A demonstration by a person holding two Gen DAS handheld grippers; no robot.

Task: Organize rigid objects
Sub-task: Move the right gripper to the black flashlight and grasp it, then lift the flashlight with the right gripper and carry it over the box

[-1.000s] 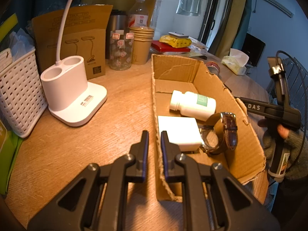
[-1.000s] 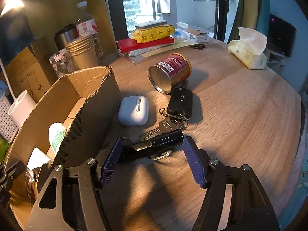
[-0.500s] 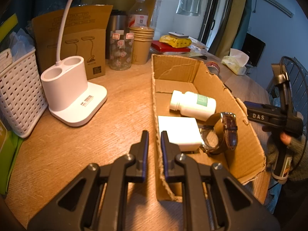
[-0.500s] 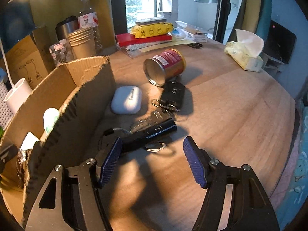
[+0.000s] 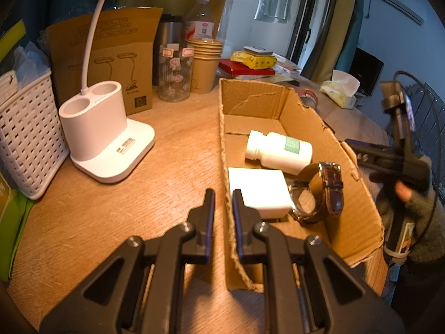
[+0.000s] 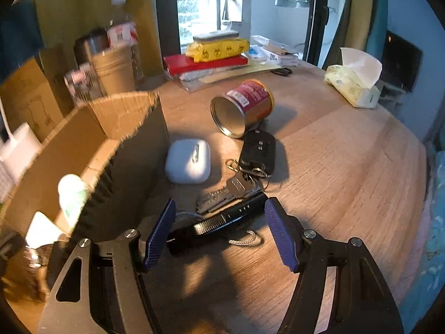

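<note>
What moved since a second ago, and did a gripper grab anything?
The right gripper pulled back from the torch, then came down around it again, open, nothing grabbed. The left gripper stayed clamped on the box wall. The bottle, watch and keys didn't move.

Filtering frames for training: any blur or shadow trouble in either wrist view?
Right wrist: motion smear on cardboard box and cups at left; gripper shadow under the black flashlight. Left wrist: sharp, except the blurred right gripper at the edge.

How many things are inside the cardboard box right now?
3: a white pill bottle mid-box, a white square block nearer the left gripper, and a brown-strapped watch beside it. Corners may hide more.
</note>
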